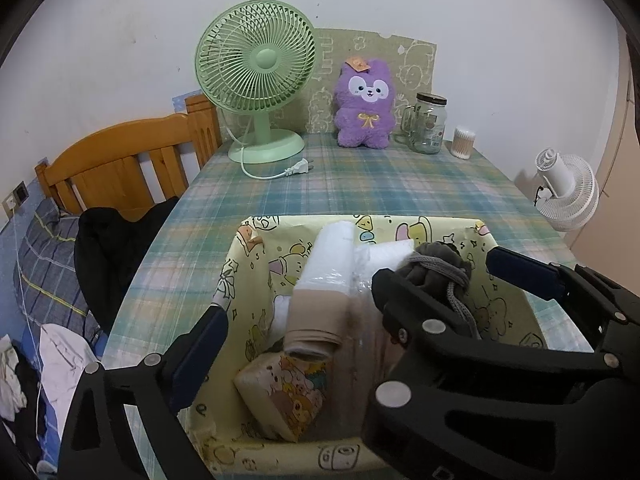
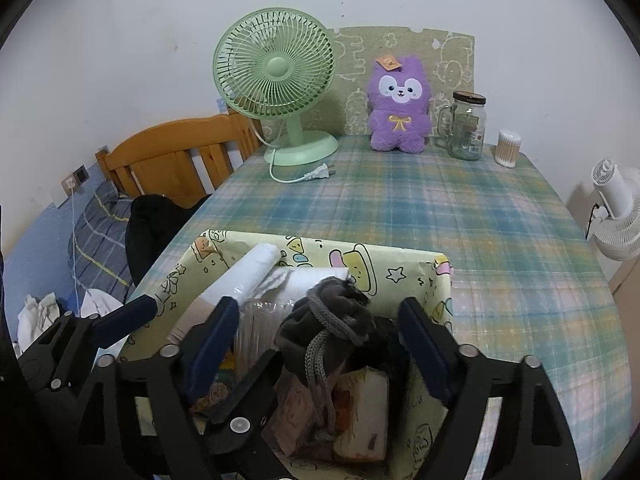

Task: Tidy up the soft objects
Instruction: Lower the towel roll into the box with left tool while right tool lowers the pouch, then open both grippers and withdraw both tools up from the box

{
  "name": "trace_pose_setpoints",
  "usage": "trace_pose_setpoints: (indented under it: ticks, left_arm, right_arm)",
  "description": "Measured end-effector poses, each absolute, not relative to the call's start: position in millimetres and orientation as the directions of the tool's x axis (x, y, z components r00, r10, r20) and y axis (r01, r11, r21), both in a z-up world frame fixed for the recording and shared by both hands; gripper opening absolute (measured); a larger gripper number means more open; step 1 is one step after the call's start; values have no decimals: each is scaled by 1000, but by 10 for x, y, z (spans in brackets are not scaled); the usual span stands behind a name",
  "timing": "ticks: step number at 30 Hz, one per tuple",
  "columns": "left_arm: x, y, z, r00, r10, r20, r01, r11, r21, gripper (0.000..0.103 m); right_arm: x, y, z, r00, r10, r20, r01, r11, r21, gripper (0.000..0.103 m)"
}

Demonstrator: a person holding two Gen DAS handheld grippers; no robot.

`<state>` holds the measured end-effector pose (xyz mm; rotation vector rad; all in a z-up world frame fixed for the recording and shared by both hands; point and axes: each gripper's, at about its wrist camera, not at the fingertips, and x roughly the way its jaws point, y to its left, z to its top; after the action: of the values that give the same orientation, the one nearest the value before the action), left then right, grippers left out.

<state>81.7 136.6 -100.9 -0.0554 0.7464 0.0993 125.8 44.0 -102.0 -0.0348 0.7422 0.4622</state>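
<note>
— Checked cloth covers the desk (image 2: 460,208); why is the box (image 2: 404,268) pulled to the near edge?
— So both claws reach in, I'd guess. The left claw (image 1: 356,284) is spread wide over the rolled towel (image 1: 324,276), holding nothing.
— And the right?
— The right claw (image 2: 316,320) stands open around the grey pouch (image 2: 332,316), which sits inside the box on the packets. Pads look clear of it, likely just set down.

Plaid-clothed table (image 2: 460,216) bearing yellow cartoon box (image 2: 400,268) at near edge; green fan (image 2: 280,80), purple plush (image 2: 400,108), glass jar (image 2: 466,128), cotton-swab tub (image 2: 508,148) along far edge.
</note>
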Motion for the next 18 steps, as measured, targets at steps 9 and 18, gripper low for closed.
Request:
trace_pose_setpoints:
  ticks: [9,18]
  left_arm:
    - [704,1266,-955,745,59,-665,-100,995,-24,100]
    - [646,1100,-783,777,44,-628,-77,997,-26,101]
  right_arm:
    - [1137,311,-940,662,377,-648,-406,907,113,87]
    - [1036,119,-750,705,357,-613,-381,919,97,87]
